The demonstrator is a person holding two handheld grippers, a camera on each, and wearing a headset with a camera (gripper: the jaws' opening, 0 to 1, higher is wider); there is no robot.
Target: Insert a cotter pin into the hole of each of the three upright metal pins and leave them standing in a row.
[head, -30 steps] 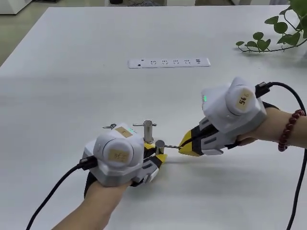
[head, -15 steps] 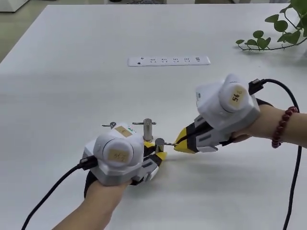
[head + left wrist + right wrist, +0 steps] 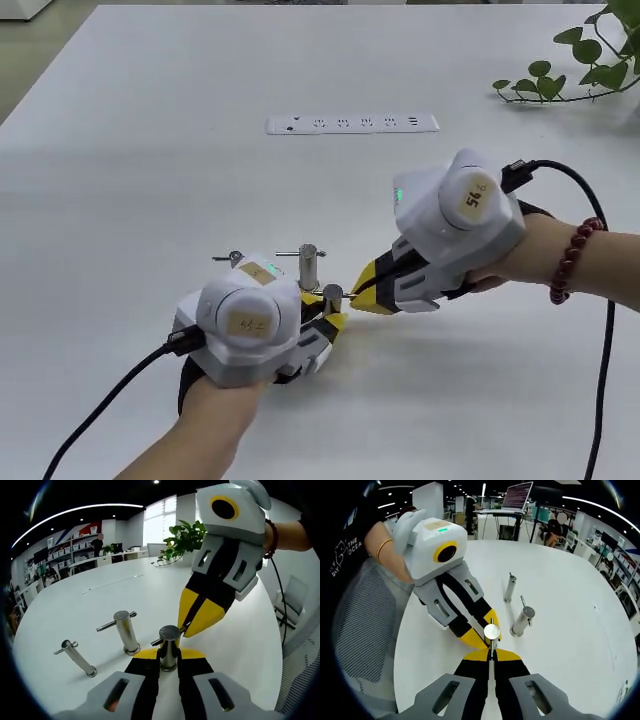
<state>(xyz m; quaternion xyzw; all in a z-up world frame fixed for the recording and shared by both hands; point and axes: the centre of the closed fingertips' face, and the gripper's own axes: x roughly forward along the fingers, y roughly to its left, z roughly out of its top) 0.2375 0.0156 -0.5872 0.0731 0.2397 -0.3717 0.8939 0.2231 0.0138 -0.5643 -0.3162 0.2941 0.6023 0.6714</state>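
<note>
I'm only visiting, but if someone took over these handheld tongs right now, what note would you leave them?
Left tongs: shut on the nearest metal pin, holding it upright.
Right tongs: shut on a cotter pin, its tip showing through that pin's hole.
Done: middle pin and far pin stand with cotter pins in.
Left: seat this cotter pin, release both, leave three in a row.

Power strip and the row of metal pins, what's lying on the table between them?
Nothing: in the head view the table is bare between the power strip and the metal pins.
</note>
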